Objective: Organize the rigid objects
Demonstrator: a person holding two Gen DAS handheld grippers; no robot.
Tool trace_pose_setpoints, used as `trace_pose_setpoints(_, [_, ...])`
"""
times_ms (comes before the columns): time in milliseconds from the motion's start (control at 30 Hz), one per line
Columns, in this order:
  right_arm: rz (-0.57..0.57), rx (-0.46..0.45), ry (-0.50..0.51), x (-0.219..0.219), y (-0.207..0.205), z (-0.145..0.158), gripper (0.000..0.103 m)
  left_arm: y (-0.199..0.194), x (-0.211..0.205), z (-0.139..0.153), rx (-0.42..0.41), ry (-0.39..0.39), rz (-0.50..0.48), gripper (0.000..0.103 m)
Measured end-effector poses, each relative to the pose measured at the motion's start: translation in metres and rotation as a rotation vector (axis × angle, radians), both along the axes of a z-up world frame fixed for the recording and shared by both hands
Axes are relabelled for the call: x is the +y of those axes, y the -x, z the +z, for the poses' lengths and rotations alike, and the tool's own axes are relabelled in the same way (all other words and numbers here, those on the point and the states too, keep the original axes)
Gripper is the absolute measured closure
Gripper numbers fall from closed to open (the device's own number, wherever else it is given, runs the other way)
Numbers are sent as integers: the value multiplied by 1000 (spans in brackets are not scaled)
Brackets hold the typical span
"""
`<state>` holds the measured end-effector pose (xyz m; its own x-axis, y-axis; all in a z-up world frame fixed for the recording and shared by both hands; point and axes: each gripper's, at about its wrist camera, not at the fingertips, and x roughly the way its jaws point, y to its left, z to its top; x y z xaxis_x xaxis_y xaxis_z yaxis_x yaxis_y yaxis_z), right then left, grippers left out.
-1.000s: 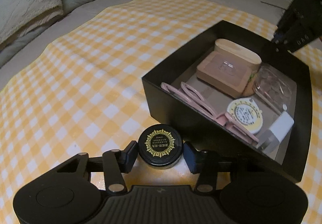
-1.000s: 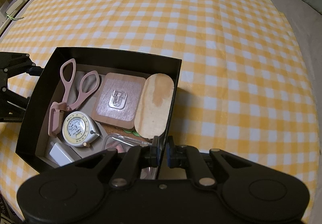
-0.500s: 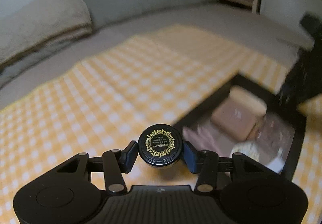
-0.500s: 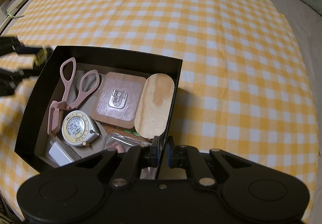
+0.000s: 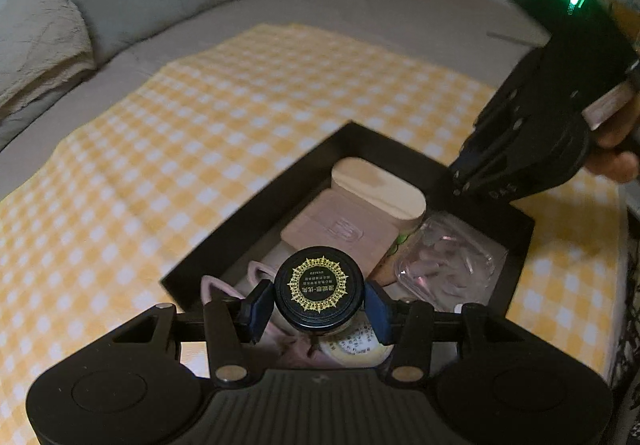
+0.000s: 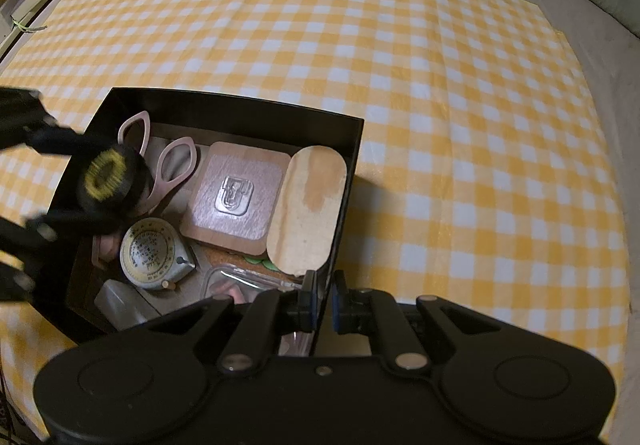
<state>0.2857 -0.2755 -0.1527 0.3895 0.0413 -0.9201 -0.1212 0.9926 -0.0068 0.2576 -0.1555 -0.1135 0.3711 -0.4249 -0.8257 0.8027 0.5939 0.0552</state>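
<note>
Left gripper [image 5: 319, 299] clamped on a small black jar [image 5: 319, 290] with a gold-patterned lid, held above the lower-left part of the open black box [image 6: 240, 107], over pink scissors [image 6: 176, 165] and a round tape measure [image 6: 149, 253]. Right gripper [image 6: 323, 301] pinched tight on the box's near wall at bottom centre. All on a yellow checked cloth [image 6: 440, 85].

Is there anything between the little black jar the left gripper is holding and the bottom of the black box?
Yes. The round black jar with the gold emblem hangs over the black box's near-left part, where pink scissors and a round tape measure already cover the floor.
</note>
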Motion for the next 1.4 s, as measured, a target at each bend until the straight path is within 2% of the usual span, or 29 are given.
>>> trace_pose_setpoints(300, [4,-1,0,1,0,0,96,-10,-6,-17,-74,-104,36,52])
trace_pose_setpoints(333, [4,0,0,1,0,0,96,-11,-6,-17,-73,-103,43,50])
trace_pose_setpoints(367, [5,0,0,1,0,0,96,-12,-5,-18,-70,-105,49,40])
trace_pose_setpoints(433, [5,0,-1,-1,0,0,96,-13,-4,-18,-68,-94,56,25])
trace_pose_setpoints(733, [7,-1,0,0,0,1,96,-12,-2,-13,-46,-59,74,23])
trace_pose_setpoints(1000, [7,-15,4,1,3,1,95,1,6,9,-53,6,131,12])
trace_pose_setpoints(1167, [-2,-75,-27,0,14,18,85,18,16,27,-73,47,190,7])
trace_pose_setpoints(1233, [-8,-109,-38,-3,21,28,84,25,21,35,-83,70,221,4])
trace_pose_setpoints(1400, [11,-206,-40,4,47,55,69,48,35,57,-119,128,320,0])
